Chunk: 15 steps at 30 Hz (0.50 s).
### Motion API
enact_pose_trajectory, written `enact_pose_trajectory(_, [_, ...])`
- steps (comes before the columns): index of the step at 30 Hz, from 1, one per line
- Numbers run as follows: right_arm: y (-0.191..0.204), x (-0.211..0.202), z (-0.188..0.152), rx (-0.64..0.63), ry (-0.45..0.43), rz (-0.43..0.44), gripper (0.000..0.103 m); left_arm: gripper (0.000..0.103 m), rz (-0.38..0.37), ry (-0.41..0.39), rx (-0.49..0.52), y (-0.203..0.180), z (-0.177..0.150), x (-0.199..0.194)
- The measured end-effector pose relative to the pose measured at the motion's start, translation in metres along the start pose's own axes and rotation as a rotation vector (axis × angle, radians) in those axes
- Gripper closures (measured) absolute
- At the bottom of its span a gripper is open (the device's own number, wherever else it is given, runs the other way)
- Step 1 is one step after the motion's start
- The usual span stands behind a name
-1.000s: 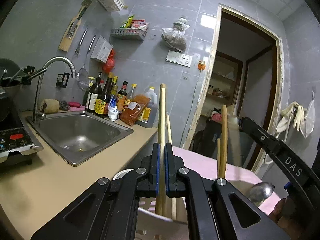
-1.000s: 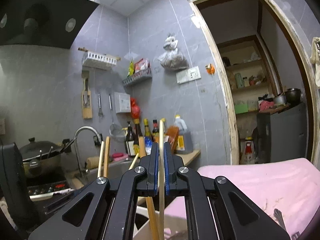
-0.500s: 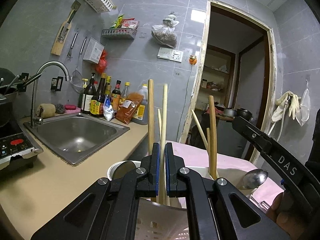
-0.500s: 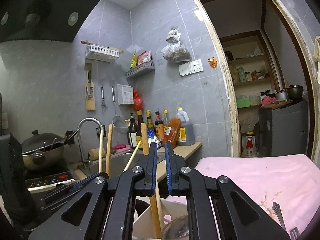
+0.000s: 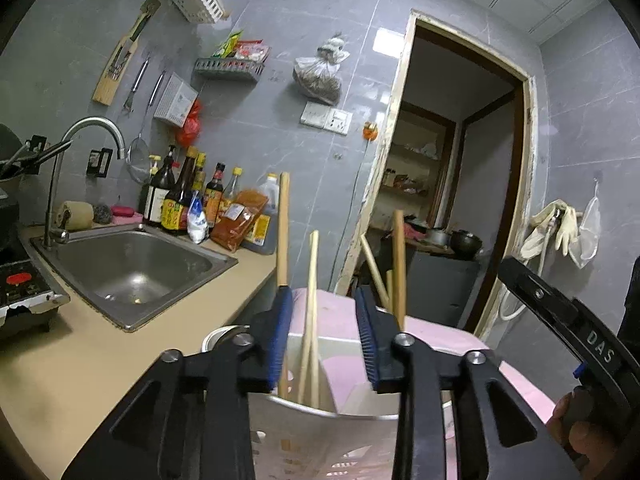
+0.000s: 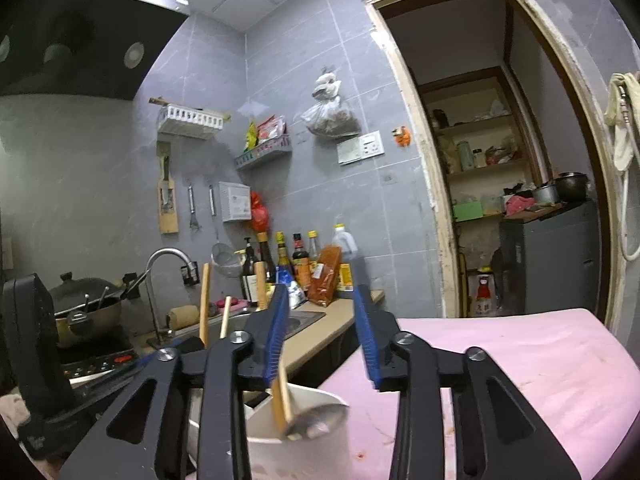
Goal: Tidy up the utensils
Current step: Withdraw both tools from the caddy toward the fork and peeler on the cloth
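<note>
My left gripper (image 5: pixel 323 336) is open just above a white slotted utensil holder (image 5: pixel 320 436). Wooden chopsticks (image 5: pixel 310 312) stand upright in the holder between its jaws, touching neither. More wooden chopsticks (image 5: pixel 398 264) stand in the holder's right part. My right gripper (image 6: pixel 320 334) is open and empty above the same white holder (image 6: pixel 296 452), where a metal spoon (image 6: pixel 316 420) and wooden chopsticks (image 6: pixel 204 304) stick up. The right gripper's black body also shows in the left wrist view (image 5: pixel 568 328).
A steel sink (image 5: pixel 132 272) with a curved tap (image 5: pixel 80 160) sits in the beige counter (image 5: pixel 60 368) at left. Sauce bottles (image 5: pixel 188 200) line the wall. An induction hob (image 5: pixel 20 288) is far left. A pink cloth (image 6: pixel 500 360) covers the surface at right. An open doorway (image 5: pixel 448 184) is behind.
Both grippers have opened and let go of their chopsticks, which now stand in the holder. Both have drawn back a little.
</note>
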State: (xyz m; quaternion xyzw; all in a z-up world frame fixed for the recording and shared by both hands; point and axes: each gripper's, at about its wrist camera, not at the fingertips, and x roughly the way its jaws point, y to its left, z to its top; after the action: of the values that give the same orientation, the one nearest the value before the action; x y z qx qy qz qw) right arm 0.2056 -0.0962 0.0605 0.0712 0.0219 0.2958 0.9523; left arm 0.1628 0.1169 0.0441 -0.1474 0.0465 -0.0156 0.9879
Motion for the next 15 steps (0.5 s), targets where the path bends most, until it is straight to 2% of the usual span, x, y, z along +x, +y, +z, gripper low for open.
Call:
enact_pose_trajectory(3, [-0.013,-0.016,0.003,0.009,-0.004,-0.034,0.054,0.072,-0.012,0.004,0.008,-0.006,0.003,-0.005])
enact_pose_trajectory(7, [-0.029,-0.037,0.008,-0.010,-0.006,-0.082,0.049,0.056,-0.034,0.005,0.022,-0.020,0.005,-0.013])
enact_pose_trajectory(9, [-0.038,-0.050,0.011,-0.029,-0.006,-0.110,0.034,0.051,-0.047,0.004,0.037,-0.029,0.006,-0.017])
enact_pose_trajectory(11, [-0.046,-0.062,0.012,-0.047,-0.006,-0.133,0.029,0.046,-0.065,0.012,0.055,-0.040,0.007,-0.020])
enact_pose_trajectory(15, [-0.064,-0.088,0.017,-0.089,0.016,-0.192,0.021,0.030,-0.121,0.045,0.094,-0.067,0.006,-0.021])
